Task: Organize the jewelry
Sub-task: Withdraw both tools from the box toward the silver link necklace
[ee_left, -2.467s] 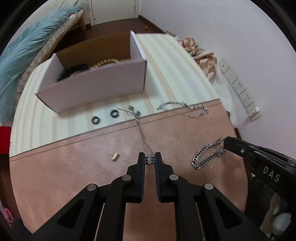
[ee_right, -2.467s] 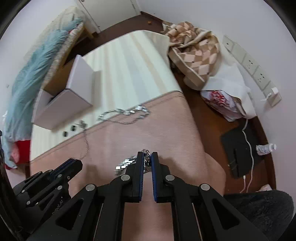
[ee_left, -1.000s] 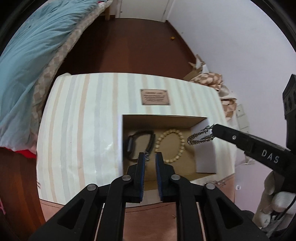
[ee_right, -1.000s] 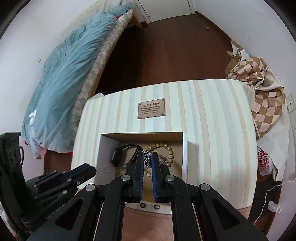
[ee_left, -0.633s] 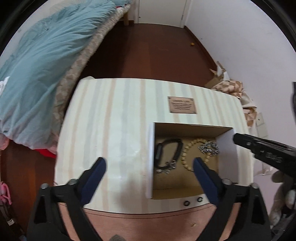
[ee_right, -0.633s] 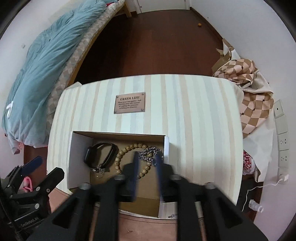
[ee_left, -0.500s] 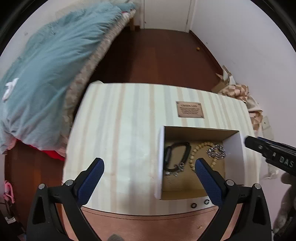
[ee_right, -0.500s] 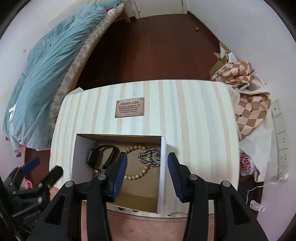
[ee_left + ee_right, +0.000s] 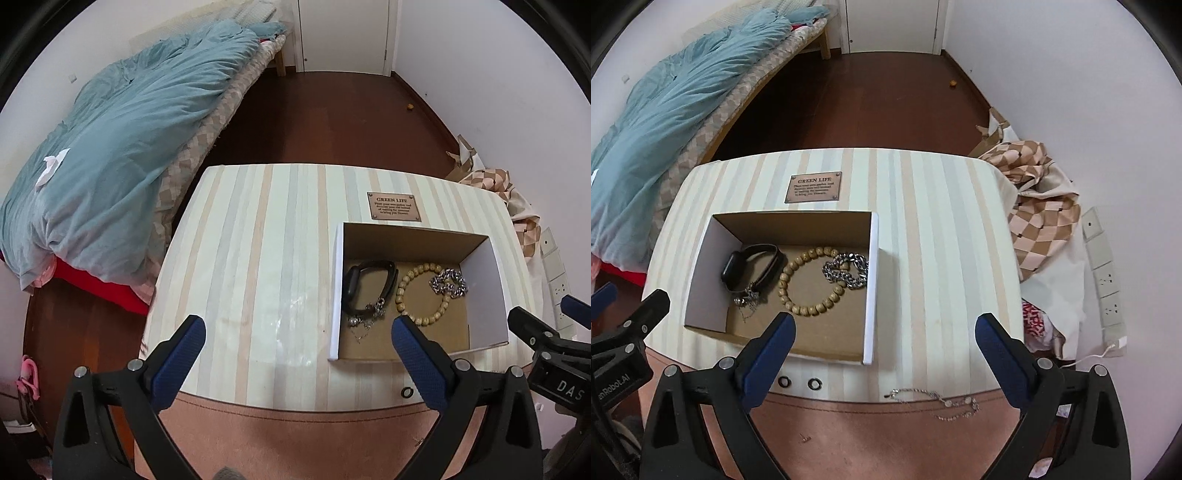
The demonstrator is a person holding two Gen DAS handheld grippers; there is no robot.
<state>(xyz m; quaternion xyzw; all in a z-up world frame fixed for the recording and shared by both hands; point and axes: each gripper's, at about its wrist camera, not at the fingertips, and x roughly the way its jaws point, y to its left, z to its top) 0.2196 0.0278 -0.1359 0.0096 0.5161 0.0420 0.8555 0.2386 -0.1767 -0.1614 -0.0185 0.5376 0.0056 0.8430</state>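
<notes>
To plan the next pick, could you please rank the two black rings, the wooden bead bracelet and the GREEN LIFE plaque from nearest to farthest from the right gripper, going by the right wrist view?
1. Two black rings, on the striped cloth just ahead of the right gripper.
2. Wooden bead bracelet, inside the box.
3. GREEN LIFE plaque, beyond the box.

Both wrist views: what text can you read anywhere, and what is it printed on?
"GREEN LIFE": heading on the brown rectangular plaque on the striped table top; the smaller lines under it are too small to read.
"DAS": white letters on the black right gripper body, cut off by the frame.
"nRobot.AI": on the black left gripper body, start cut off.
</notes>
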